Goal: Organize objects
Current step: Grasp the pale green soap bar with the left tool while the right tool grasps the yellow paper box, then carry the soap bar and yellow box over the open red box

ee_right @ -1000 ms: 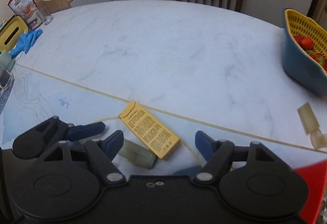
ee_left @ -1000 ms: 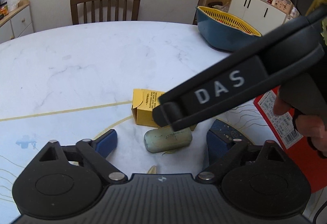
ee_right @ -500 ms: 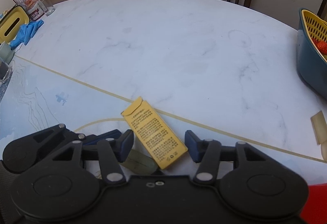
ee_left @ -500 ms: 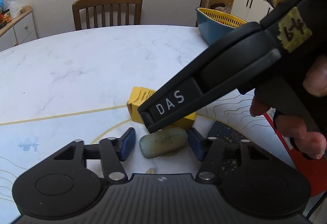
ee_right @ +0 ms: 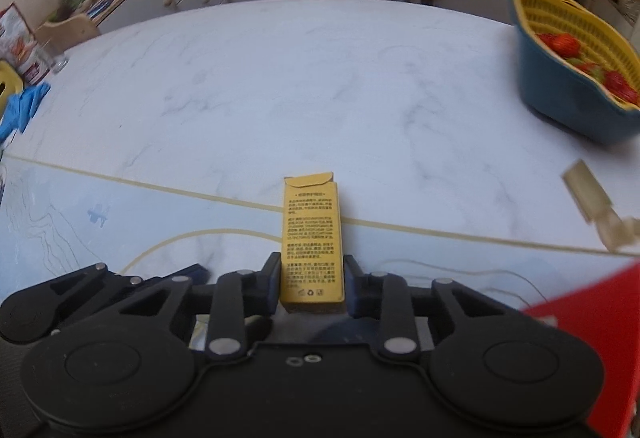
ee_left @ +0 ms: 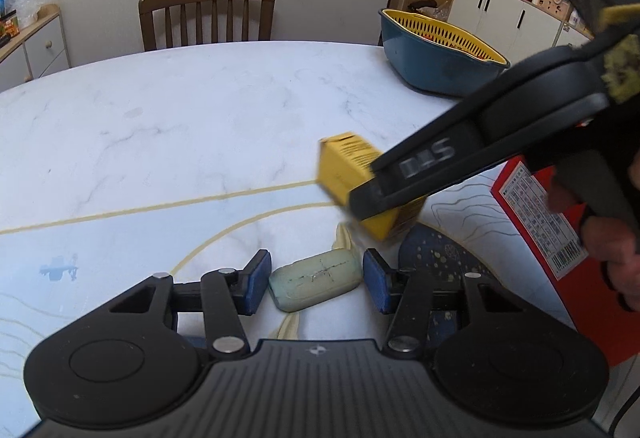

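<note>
The right gripper [ee_right: 311, 284] is clamped on the yellow carton [ee_right: 312, 238] at its near end; the long axis points to 12 o'clock, flap end far. The carton is judged light and crushable: hold its narrow sides. The left gripper [ee_left: 314, 280] stands apart around the pale green bar [ee_left: 316, 280] on the table [ee_left: 200, 110], long axis 3 to 9 o'clock. The bar is probably stiff and slippery.

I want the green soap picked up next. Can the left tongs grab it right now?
Probably yes. The left tongs are open with the green soap lying right between the blue pads, and nothing sits between them. The right tongs hold the yellow box off to the side.
</note>
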